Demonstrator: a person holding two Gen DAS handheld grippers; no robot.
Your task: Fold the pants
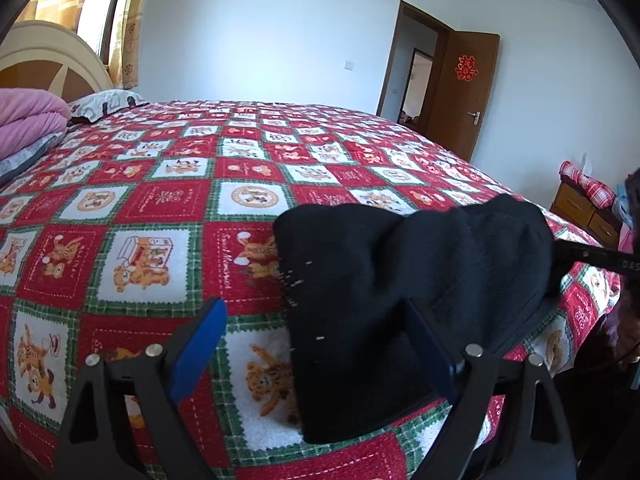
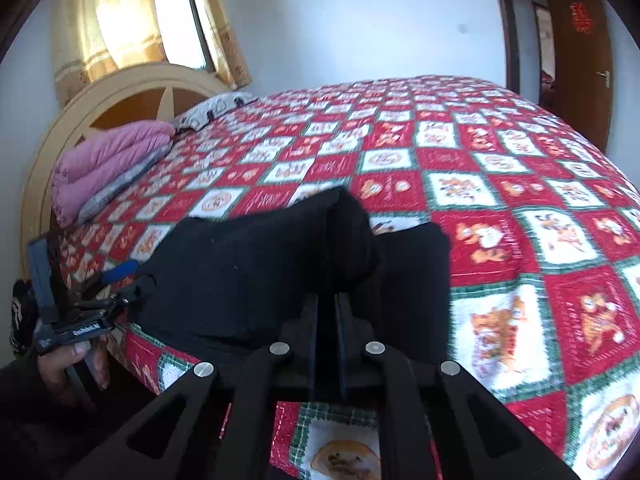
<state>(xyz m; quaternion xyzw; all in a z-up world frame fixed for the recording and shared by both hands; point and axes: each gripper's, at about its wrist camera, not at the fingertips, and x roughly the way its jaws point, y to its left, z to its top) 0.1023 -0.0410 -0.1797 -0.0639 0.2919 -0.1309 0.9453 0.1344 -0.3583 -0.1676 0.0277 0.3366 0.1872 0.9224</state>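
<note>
On bed [image 1: 160,184]: one pants [image 1: 380,280], two tools.

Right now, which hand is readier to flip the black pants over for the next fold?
Probably the right. The right gripper looks shut on a bunched edge of the black pants. The left gripper is open, with cloth between its fingers but not pinched.

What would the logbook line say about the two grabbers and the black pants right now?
left gripper: open, over pants edge | right gripper: shut on black pants | pants: bunched on bed quilt
</note>
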